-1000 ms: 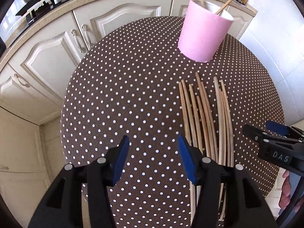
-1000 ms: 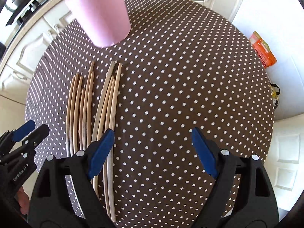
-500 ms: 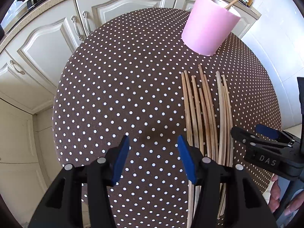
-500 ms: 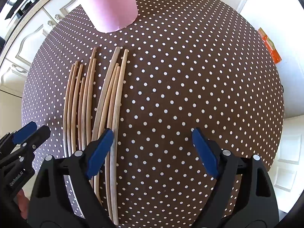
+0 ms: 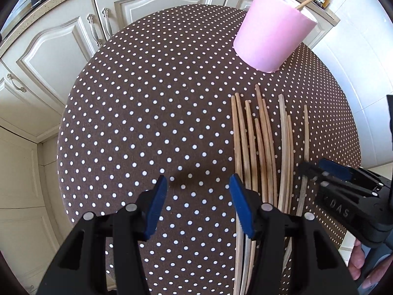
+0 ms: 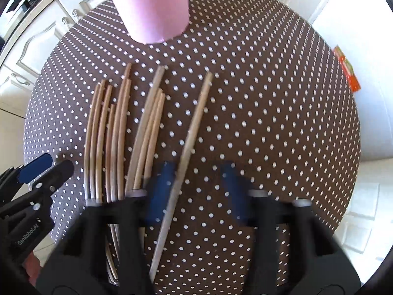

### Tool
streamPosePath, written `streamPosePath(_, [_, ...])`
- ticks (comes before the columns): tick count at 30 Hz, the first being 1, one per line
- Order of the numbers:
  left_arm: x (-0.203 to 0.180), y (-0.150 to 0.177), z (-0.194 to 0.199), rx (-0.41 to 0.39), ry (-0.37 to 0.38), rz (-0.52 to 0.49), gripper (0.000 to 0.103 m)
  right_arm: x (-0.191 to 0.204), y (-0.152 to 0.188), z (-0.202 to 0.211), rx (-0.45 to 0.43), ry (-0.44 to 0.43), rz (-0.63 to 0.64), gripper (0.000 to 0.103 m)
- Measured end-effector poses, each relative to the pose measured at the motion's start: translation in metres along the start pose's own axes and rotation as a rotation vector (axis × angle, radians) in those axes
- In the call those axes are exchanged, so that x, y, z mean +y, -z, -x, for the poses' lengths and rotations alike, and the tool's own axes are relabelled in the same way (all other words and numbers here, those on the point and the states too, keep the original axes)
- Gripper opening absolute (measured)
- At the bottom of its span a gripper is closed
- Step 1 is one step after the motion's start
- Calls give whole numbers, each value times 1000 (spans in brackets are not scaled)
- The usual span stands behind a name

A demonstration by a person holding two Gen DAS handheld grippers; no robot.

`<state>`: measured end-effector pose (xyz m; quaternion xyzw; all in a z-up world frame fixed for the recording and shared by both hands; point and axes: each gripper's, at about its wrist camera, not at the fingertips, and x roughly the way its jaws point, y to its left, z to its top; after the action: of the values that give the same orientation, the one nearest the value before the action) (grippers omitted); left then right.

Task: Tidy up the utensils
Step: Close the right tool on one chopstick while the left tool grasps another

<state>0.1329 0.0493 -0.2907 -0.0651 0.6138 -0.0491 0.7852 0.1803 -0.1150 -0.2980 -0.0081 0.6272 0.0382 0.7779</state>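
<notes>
Right hand-held gripper (image 6: 196, 191): jaws just closing about one chopstick (image 6: 194, 127), grip unconfirmed. Lift level, clear of pile, toward pink cup (image 6: 149, 7). Left hand-held gripper (image 5: 197, 206): open, empty.

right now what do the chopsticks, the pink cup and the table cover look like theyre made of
Chopsticks: likely bamboo or light wood, matte and unvarnished, tan with darker streaks, some slightly bowed. Pink cup: smooth, opaque, even matte pink with no gloss; plastic or silicone, cannot tell which. Table cover: brown with white dots, flat with a faint sheen; probably wipeable vinyl or oilcloth, though possibly fabric.
</notes>
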Motion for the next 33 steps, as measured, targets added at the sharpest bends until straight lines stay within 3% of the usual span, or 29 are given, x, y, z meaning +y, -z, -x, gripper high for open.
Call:
streamPosePath(4, [-8,-6,-4,11,10,-10,53,2,-8,0,-4,-56,6,7])
streamPosePath(10, [-23,-15,-10,14,-21,-57,58,-26,-11,-5,-7,-222,-87,7])
streamPosePath(21, [-58,-24,-24,30,-166,-104,60,-46,-14,-14,-9,-262,-107,7])
streamPosePath(25, [-61,-28,-27,38,-167,-65,60,-41,-7,-8,-11,-269,-115,7])
streamPosePath(27, [-61,-30,-27,33,-164,-72,51,-41,-8,-8,-13,-273,-125,7])
streamPosePath(28, [-62,-31,-25,11,-160,-82,20,-42,-9,-7,-14,-274,-128,7])
streamPosePath(29, [-60,-32,-25,8,-146,-78,7,-41,-9,-6,-14,-275,-131,7])
streamPosePath(33, [-52,-35,-24,22,-89,-36,6,-43,-9,-6,-17,-276,-141,7])
